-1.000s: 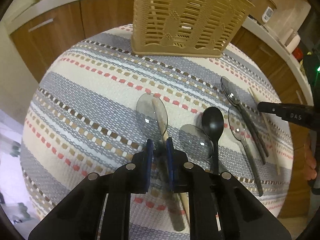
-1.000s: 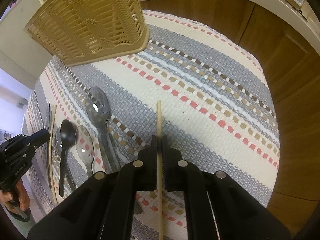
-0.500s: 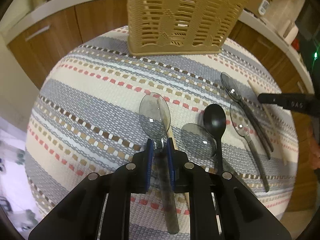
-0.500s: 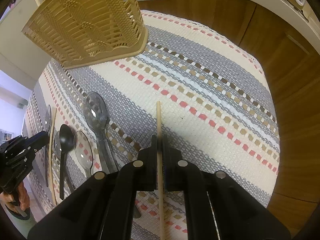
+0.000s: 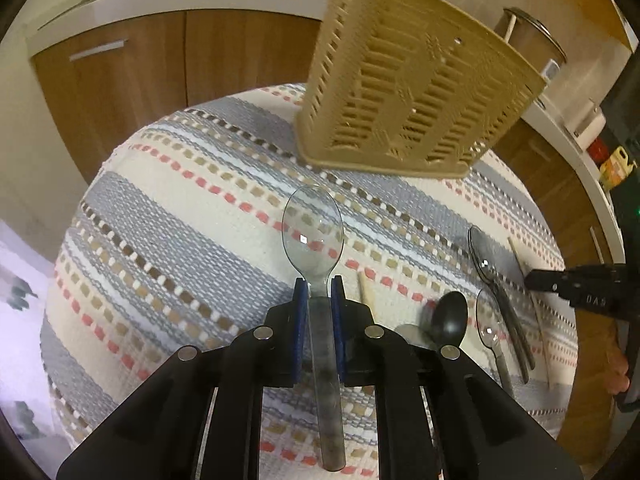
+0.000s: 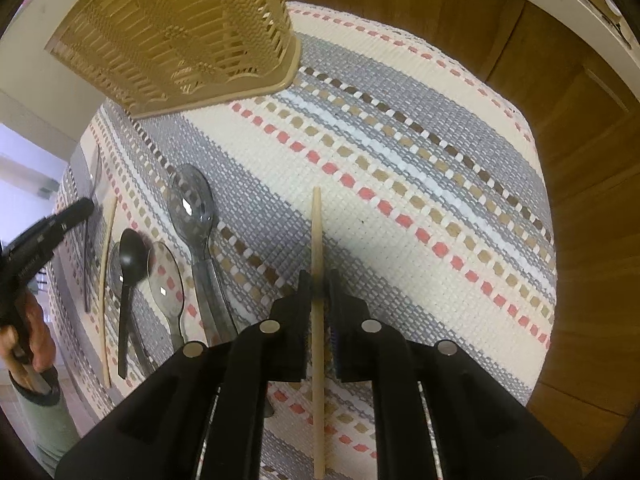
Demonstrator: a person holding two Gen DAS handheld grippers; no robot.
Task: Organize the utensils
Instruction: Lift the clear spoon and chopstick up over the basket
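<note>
A clear plastic spoon [image 5: 313,232] is gripped at its neck by the left gripper [image 5: 319,288], its long axis running straight ahead with the bowl pointing far. The slotted beige basket [image 5: 404,92] stands far and slightly right of that bowl, so the left gripper is judged the nearer to it. A wooden chopstick [image 6: 317,280] is pinched by the right gripper [image 6: 319,284], also pointing far, with the basket far-left of it. The basket's top opening is cut off, so its compartments cannot be made out.
</note>
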